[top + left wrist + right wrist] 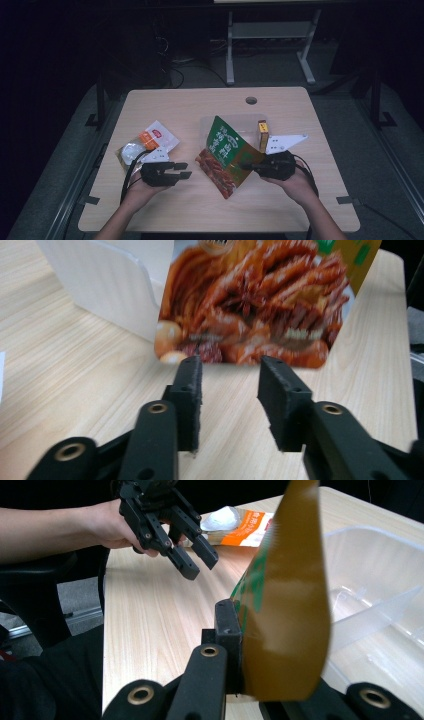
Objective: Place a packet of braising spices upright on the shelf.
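Two hand-held grippers work here: the right hand-held gripper [248, 165] clamps the snack pouch [225, 155]; the left hand-held gripper [183, 170] is released. Keep the pouch upright toward the clear bin [380, 590].

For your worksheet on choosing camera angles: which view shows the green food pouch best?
The high view: the whole green food pouch shows, pinched at its right edge by the right tongs. The left gripper view gives just its blurred lower picture of braised food; the right gripper view shows its plain back, edge-on.
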A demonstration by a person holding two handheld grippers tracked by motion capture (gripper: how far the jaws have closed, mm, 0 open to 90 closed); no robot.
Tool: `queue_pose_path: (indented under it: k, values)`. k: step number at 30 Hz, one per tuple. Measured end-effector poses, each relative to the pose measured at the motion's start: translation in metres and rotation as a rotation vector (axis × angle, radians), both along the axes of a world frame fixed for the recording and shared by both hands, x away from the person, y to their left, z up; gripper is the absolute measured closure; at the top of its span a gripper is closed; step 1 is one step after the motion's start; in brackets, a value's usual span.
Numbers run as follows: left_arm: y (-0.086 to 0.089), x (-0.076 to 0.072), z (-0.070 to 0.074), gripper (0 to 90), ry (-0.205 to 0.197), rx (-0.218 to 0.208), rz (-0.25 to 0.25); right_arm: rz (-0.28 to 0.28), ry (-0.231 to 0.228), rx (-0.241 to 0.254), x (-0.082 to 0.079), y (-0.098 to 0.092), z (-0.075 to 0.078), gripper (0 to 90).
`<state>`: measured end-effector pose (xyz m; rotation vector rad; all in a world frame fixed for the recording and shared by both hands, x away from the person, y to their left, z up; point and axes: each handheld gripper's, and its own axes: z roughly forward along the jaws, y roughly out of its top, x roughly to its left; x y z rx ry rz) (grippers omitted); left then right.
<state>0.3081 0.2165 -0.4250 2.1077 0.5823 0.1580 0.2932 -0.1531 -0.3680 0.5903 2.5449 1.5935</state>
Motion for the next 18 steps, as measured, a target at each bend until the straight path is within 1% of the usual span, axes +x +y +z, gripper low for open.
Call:
queue_pose_path:
  k: [2,6,8,12,13,15,18]
  values:
    - [0.0,0.0,-0.001,54.0,0.001,-0.003,0.001,0.007,-0.011,-0.008,-0.001,0.0,0.005,90.0]
    - [-0.001,0.0,-0.003,46.0,0.005,0.014,-0.01,0.018,-0.042,-0.053,-0.003,0.0,0.015,90.0]
    - [-0.003,0.0,-0.005,42.8,0.013,0.023,-0.014,0.019,-0.044,-0.05,-0.003,-0.002,0.019,90.0]
    - [-0.007,0.0,-0.009,36.7,0.017,0.042,-0.043,0.019,-0.055,-0.063,-0.005,-0.006,0.027,90.0]
    - [-0.008,0.0,-0.009,35.3,0.017,0.053,-0.054,0.021,-0.061,-0.065,-0.005,-0.007,0.028,90.0]
    - [-0.011,-0.001,-0.012,31.9,0.016,0.047,-0.056,0.022,-0.067,-0.068,-0.006,-0.008,0.033,90.0]
    - [-0.013,-0.001,-0.014,29.4,0.017,0.058,-0.061,0.026,-0.076,-0.075,-0.006,-0.011,0.038,90.0]
